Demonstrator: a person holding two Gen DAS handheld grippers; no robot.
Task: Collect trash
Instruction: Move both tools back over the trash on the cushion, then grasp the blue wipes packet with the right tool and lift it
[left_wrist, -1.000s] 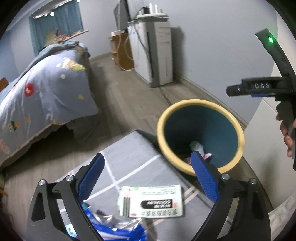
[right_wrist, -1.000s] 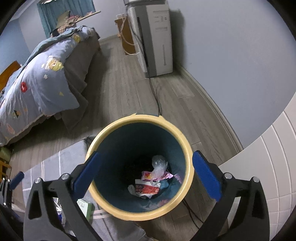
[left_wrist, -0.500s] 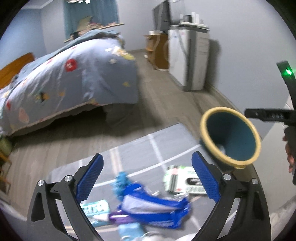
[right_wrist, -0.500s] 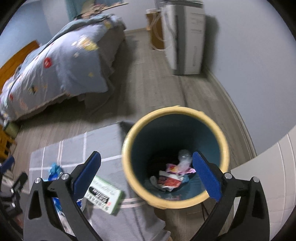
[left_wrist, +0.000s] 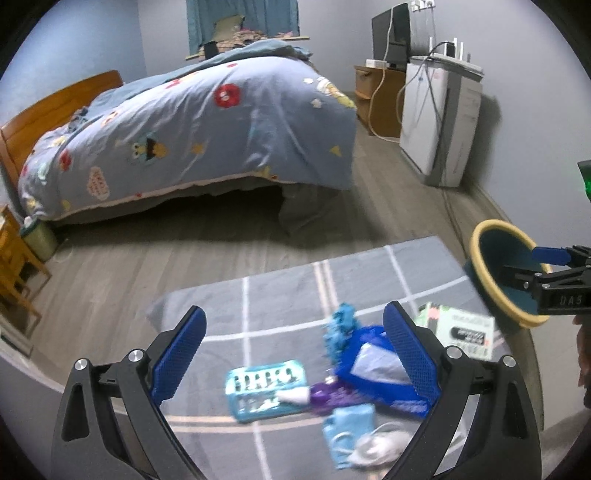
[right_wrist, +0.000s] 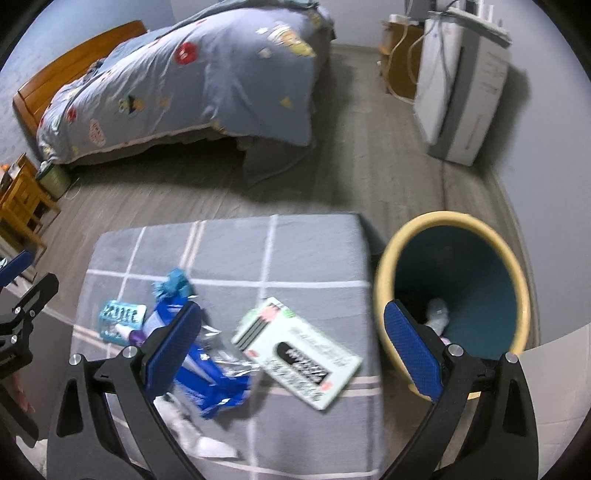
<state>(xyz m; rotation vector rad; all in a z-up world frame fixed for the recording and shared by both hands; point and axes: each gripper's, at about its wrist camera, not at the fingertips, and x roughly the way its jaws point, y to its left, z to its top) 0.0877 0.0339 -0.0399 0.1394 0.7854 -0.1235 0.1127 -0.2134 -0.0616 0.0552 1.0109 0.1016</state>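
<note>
Both grippers empty, jaws wide apart. Left gripper (left_wrist: 293, 354) hovers over the trash pile; right gripper (right_wrist: 293, 347) hovers over the right half of the surface, bin at its 3 o'clock.

Near to far, left wrist view:
- white crumpled wad (left_wrist: 380, 445) and light blue packet (left_wrist: 347, 424) at 6 o'clock, nearest the jaws
- teal blister pack (left_wrist: 266, 384) dead centre between the jaws, purple bit (left_wrist: 325, 395) just beside it
- blue bag (left_wrist: 376, 365) at 3 o'clock, partly behind the right jaw
- teal crumpled scrap (left_wrist: 343, 323) at 1 o'clock
- white-green box (left_wrist: 458, 330) further out at 2 o'clock, near the surface edge
- yellow-rimmed bin (left_wrist: 480, 258) off the surface at 2–3 o'clock, some trash already in it (right wrist view)
- bed (left_wrist: 192, 129) well beyond, 12 o'clock

All on the grey checked surface (left_wrist: 280, 291). Frames are motion-blurred, so edges are soft.

Step, my read: between picks, choosing a piece. Next for left: drop straight onto the blister pack, close on its short side; it's flat, so jaws need to get low. Right could take the box, closest to the bin.
</note>
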